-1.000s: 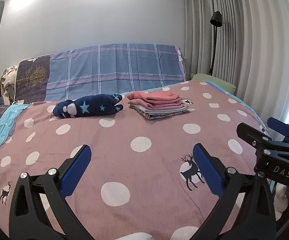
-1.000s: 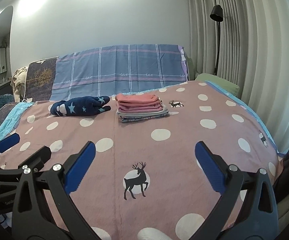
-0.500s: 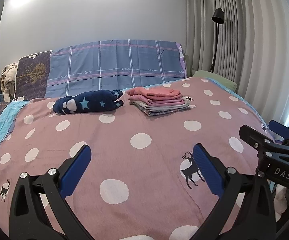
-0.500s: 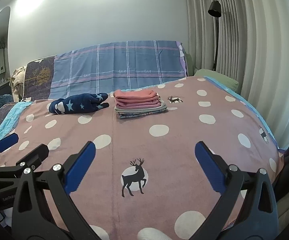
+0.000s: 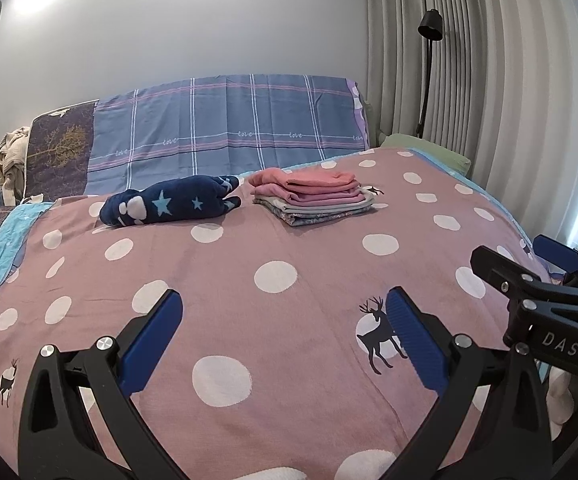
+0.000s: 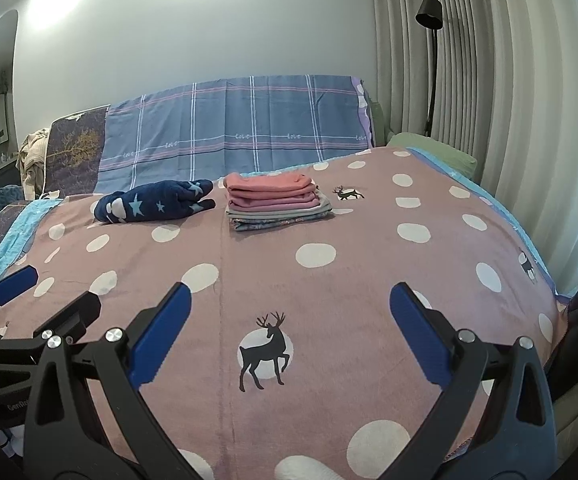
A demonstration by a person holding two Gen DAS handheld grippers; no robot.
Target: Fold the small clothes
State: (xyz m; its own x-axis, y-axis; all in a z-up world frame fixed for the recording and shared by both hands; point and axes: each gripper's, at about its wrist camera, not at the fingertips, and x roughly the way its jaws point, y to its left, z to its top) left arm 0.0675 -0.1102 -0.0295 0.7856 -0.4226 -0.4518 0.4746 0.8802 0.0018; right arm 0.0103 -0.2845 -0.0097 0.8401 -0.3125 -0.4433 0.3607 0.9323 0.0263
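At the far left, a heap of pale unfolded cloth lies beside the headboard cushions; whether it belongs to the job cannot be told. On the bed, over the pink polka-dot blanket, a navy star-print garment lies bundled into a loose roll rather than a flat fold. Just to its right, close but apart, sits the folded stack: pink pieces on top, grey and a patterned one beneath, edges squared.

In the foreground the left tongs hang over bare blanket with blue pads wide apart, gripping nothing. To their right the right tongs are likewise spread and empty, hovering above a printed deer, well short of both clothes.

Judging by this, most of the folding looks done: the stack seems finished, and the navy piece is the likeliest item left, to be flattened, folded and added. No other loose garment shows on the blanket.
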